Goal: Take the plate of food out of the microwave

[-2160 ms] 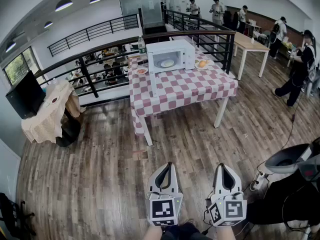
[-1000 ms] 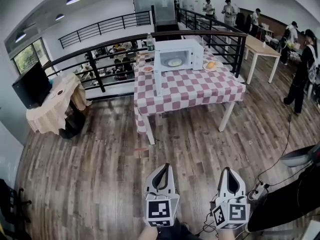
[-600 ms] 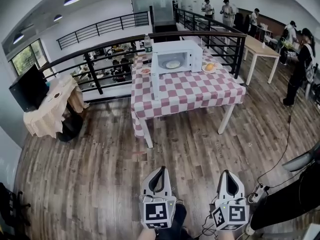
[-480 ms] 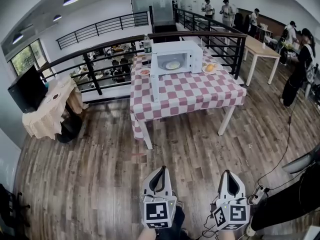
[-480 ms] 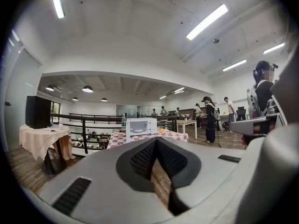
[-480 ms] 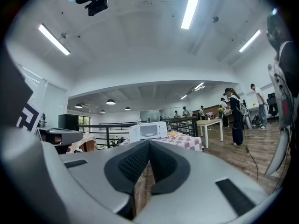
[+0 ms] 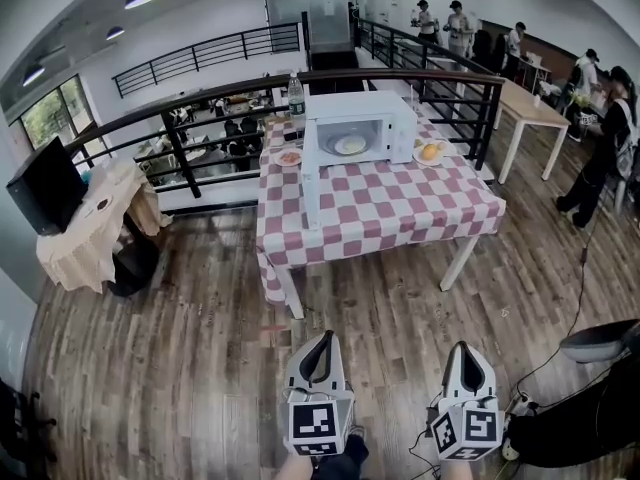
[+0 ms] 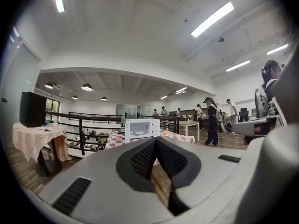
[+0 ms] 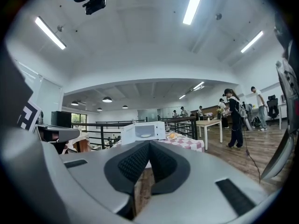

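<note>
Nothing done yet: I'm well short of the surface (image 7: 385, 208). Microwave (image 7: 375, 113) stands open, plate of food (image 7: 350, 145) inside. Left gripper (image 7: 322, 338) and right gripper (image 7: 468, 349) jaws closed, empty.

Open mezzanine workspace: black railing (image 7: 176, 148), plank floor (image 7: 180, 368), checkered table (image 7: 380, 203) with microwave (image 7: 360, 106), people (image 7: 603, 143) at far tables (image 7: 530, 103).

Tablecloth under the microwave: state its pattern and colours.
The tablecloth is checked in red and white; the head view shows it best.
</note>
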`<state>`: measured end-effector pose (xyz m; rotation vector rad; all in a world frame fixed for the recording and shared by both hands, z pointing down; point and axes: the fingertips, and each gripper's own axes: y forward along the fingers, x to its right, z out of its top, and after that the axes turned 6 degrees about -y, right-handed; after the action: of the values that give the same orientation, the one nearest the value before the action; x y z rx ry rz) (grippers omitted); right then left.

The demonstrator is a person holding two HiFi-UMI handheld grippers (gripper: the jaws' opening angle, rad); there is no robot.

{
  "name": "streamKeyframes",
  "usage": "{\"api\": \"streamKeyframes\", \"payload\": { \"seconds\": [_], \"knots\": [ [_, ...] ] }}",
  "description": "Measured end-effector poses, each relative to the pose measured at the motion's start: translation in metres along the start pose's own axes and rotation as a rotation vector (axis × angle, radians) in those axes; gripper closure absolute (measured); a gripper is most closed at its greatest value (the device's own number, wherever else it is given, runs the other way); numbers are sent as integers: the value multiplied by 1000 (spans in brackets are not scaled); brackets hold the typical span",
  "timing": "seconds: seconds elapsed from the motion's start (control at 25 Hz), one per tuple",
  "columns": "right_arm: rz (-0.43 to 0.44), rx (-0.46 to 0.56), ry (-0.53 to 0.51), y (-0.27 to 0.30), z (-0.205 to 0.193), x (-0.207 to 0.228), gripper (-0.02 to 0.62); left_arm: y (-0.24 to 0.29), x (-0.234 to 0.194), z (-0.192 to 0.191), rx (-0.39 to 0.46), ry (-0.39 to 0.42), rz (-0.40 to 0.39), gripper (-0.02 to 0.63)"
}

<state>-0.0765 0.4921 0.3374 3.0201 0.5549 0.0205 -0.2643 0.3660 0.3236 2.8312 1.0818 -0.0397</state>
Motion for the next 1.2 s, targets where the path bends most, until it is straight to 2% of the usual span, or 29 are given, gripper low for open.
{"api": "streamKeyframes", "payload": {
  "seconds": [0.28, 0.6, 0.88, 1.2],
  "knots": [
    [-16, 6, 8, 60, 9, 1, 604, 59, -20, 10, 4, -3, -21, 589],
    [-26, -7, 35, 101, 6, -1, 606, 99, -35, 3, -22, -19, -25, 588],
    [-13, -13, 38, 126, 7, 1, 604, 124, -40, -2, -35, -52, -17, 588],
    [6, -28, 51, 177, 1, 20, 604, 173, -36, -3, -42, -44, -7, 588]
  ]
}}
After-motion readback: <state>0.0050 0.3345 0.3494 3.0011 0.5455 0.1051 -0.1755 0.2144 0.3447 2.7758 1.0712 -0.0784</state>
